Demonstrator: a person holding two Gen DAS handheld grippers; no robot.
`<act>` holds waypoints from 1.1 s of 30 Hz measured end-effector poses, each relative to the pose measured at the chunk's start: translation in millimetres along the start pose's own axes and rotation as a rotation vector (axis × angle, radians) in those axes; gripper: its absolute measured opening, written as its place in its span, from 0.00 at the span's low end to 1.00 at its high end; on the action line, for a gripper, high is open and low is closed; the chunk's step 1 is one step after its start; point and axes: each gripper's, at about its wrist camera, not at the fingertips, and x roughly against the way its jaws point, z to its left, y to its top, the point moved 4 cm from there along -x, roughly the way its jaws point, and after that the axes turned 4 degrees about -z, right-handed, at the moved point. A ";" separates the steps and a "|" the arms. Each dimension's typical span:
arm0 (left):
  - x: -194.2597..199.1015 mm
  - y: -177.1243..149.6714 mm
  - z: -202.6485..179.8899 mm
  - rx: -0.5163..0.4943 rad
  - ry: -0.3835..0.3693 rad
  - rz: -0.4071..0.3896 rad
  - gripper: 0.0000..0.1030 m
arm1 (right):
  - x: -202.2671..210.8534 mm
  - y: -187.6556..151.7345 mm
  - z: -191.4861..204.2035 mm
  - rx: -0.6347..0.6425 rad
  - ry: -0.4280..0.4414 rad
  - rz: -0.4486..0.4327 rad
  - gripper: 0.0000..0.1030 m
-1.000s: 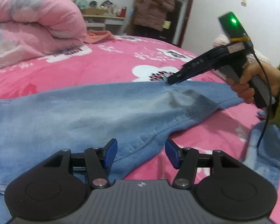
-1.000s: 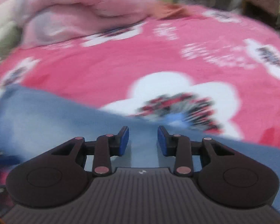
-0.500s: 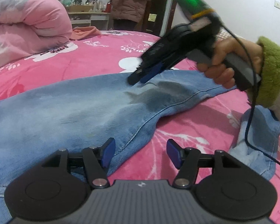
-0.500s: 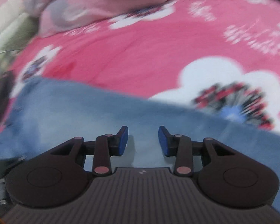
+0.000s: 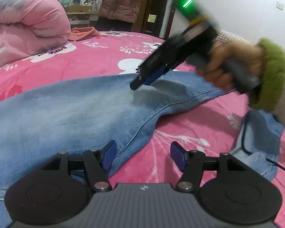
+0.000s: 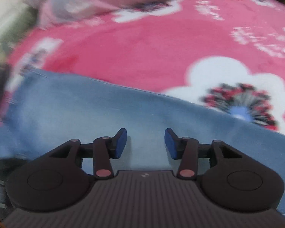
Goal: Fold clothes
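Left tongs (image 5: pixel 142 153): we hold them spread, empty; low at the jeans' near hem edge.
Right tongs (image 6: pixel 145 144): parted, gripping nothing; we hover them over the denim, tips blurred.
Jeans (image 5: pixel 70 110): flat on the pink bed (image 5: pixel 108 60); long axis runs left to right before us.
Nearer: right tongs sit over the leg; a second denim piece (image 5: pixel 260 142) lies apart, rightward.

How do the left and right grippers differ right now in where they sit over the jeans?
The left gripper straddles the jeans' near edge, one finger over denim, one over the pink bedsheet. The right gripper hangs fully over denim, farther up the leg, and looks blurred. Both are open, gripping nothing.
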 end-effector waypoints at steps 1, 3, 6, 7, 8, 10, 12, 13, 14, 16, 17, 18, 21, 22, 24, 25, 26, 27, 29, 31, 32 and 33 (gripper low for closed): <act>0.5 0.5 0.4 0.001 0.003 -0.002 0.61 | -3.6 4.2 -9.2 -0.058 0.011 -0.014 0.43; 3.6 2.1 0.2 0.003 0.019 -0.010 0.60 | -10.8 12.8 -27.8 -0.174 0.033 -0.042 0.44; 13.9 8.9 -5.6 -0.015 0.050 -0.039 0.59 | 1.1 16.2 -49.3 -0.254 0.046 -0.086 0.45; 16.3 14.5 -10.6 -0.028 0.055 -0.066 0.59 | 16.4 12.6 -53.2 -0.234 0.040 -0.103 0.45; 18.1 21.2 -16.7 -0.042 0.058 -0.101 0.58 | 32.4 7.8 -57.9 -0.210 0.029 -0.120 0.45; 17.1 33.7 -29.3 -0.061 0.052 -0.154 0.58 | 68.9 -10.7 -74.7 -0.137 -0.030 -0.150 0.45; 1.1 43.3 -42.9 -0.071 0.039 -0.150 0.58 | 82.8 -26.7 -94.3 -0.126 -0.066 -0.127 0.45; -12.4 46.6 -50.0 -0.083 0.046 -0.122 0.58 | 86.3 -34.3 -104.6 -0.128 -0.078 -0.108 0.45; -26.3 47.1 -56.0 -0.099 0.055 -0.086 0.57 | 87.5 -40.1 -114.2 -0.130 -0.089 -0.093 0.45; -43.3 38.8 -60.6 -0.112 0.052 -0.026 0.54 | 71.2 -38.1 -127.4 -0.139 -0.115 -0.103 0.45; -50.8 34.1 -62.2 -0.116 0.049 0.002 0.54 | 63.1 -37.1 -134.0 -0.143 -0.127 -0.108 0.45; -58.1 29.3 -63.9 -0.120 0.045 0.031 0.54 | 55.0 -36.1 -140.6 -0.147 -0.140 -0.113 0.46; -67.4 22.3 -66.7 -0.126 0.040 0.078 0.54 | 30.7 -33.1 -160.5 -0.160 -0.178 -0.129 0.56; -67.0 21.9 -67.0 -0.127 0.040 0.084 0.54 | 25.5 -32.4 -166.3 -0.164 -0.189 -0.133 0.56; -66.3 19.2 -67.1 -0.133 0.042 0.080 0.55 | 38.7 -32.5 -171.1 -0.166 -0.197 -0.133 0.54; -66.1 18.4 -65.7 -0.127 0.036 0.076 0.55 | 46.2 -34.0 -174.0 -0.170 -0.197 -0.132 0.54; -65.9 18.0 -63.8 -0.117 0.026 0.071 0.55 | 57.1 -41.2 -178.7 -0.182 -0.178 -0.124 0.54; -65.6 17.6 -61.8 -0.107 0.017 0.067 0.56 | 68.0 -48.3 -183.3 -0.194 -0.160 -0.117 0.54; -63.4 17.1 -58.9 -0.086 0.000 0.059 0.56 | 79.4 -61.9 -195.2 -0.209 -0.156 -0.086 0.54; -62.8 17.2 -61.0 -0.094 0.007 0.059 0.57 | 71.6 -67.4 -213.1 -0.229 -0.181 -0.082 0.54; -62.9 17.2 -62.2 -0.099 0.013 0.060 0.57 | 63.7 -67.5 -223.4 -0.243 -0.195 -0.093 0.56; -62.9 16.9 -63.9 -0.110 0.021 0.061 0.57 | 56.2 -66.1 -233.1 -0.258 -0.210 -0.109 0.58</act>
